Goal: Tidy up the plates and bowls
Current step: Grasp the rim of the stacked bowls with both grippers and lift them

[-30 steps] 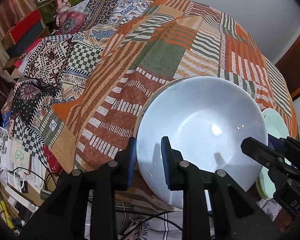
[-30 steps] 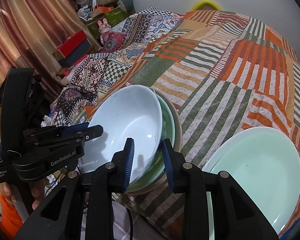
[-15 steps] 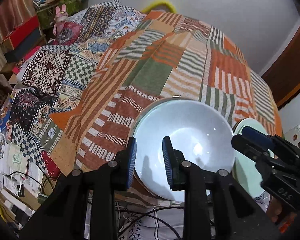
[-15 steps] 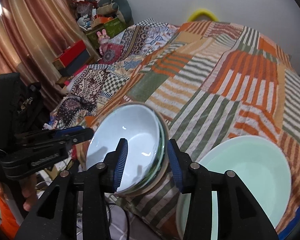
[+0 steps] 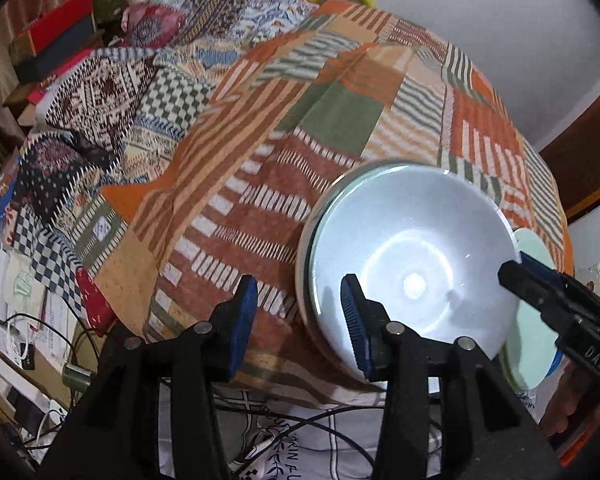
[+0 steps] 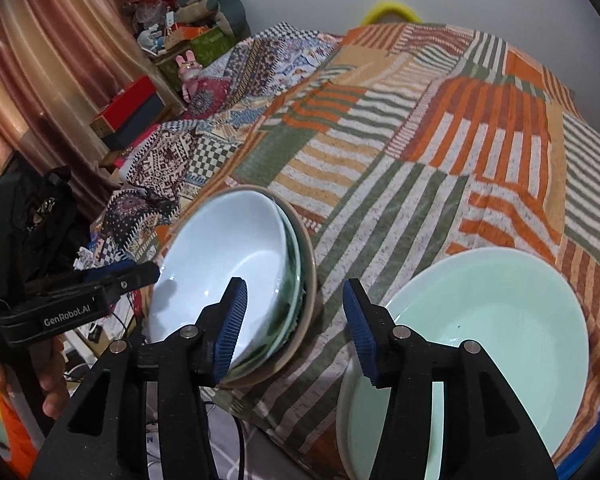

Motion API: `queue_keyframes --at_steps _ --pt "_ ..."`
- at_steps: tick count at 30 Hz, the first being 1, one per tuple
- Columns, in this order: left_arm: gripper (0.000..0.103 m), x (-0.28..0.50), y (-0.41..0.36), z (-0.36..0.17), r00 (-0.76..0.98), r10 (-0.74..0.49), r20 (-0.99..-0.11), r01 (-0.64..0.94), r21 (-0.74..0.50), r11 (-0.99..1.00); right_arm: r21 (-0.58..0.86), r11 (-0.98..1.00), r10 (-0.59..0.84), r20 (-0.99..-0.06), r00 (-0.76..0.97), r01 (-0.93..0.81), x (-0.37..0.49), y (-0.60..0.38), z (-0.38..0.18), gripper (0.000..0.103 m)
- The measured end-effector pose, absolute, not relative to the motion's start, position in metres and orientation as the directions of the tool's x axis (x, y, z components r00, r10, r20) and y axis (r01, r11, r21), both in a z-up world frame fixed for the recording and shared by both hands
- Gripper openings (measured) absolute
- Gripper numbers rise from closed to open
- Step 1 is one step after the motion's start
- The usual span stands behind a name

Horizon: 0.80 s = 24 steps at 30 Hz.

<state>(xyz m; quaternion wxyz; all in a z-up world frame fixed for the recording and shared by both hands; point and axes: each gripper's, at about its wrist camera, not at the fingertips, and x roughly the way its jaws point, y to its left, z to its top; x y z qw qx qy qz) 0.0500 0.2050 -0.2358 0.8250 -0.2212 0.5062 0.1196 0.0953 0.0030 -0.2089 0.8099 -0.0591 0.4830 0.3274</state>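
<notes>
A pale blue bowl [image 5: 412, 264] sits nested on top of other bowls [image 6: 304, 276] at the near edge of the patchwork bed cover; it also shows in the right wrist view [image 6: 224, 248]. A mint green plate [image 6: 496, 328] lies to its right, and its edge shows in the left wrist view [image 5: 534, 246]. My left gripper [image 5: 298, 318] is open and empty, with its right finger over the bowl's near rim. My right gripper [image 6: 292, 320] is open and empty, hanging between the bowl stack and the plate.
The patchwork cover [image 5: 340, 112] spreads over the bed behind the dishes. Cables and papers [image 5: 24, 320] litter the floor at the left. Boxes and toys [image 6: 140, 100] stand by the curtain. The bed's near edge drops off just below the dishes.
Both grippers have opened their jaws and let go of the blue bowl. They have drawn back and up from the stack, and the bowl rests nested in it.
</notes>
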Motion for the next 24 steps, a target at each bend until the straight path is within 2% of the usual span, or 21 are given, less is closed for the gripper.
queue_keyframes --at_steps 16,21,24 --pt "0.042 0.069 0.202 -0.268 0.439 -0.117 -0.891 -0.389 -0.306 0.869 0.269 0.775 0.477 -0.843 0.25 -0.572 0.108 0.013 -0.231 0.046" --pt "0.036 0.074 0.197 -0.27 0.441 -0.115 -0.89 -0.367 -0.296 0.882 0.282 0.762 0.484 -0.846 0.223 -0.583 0.107 0.02 -0.236 0.033" --pt "0.035 0.075 0.193 -0.268 0.439 -0.101 -0.893 -0.356 -0.277 0.893 0.251 0.767 0.465 -0.852 0.242 -0.591 0.103 0.022 -0.236 0.032"
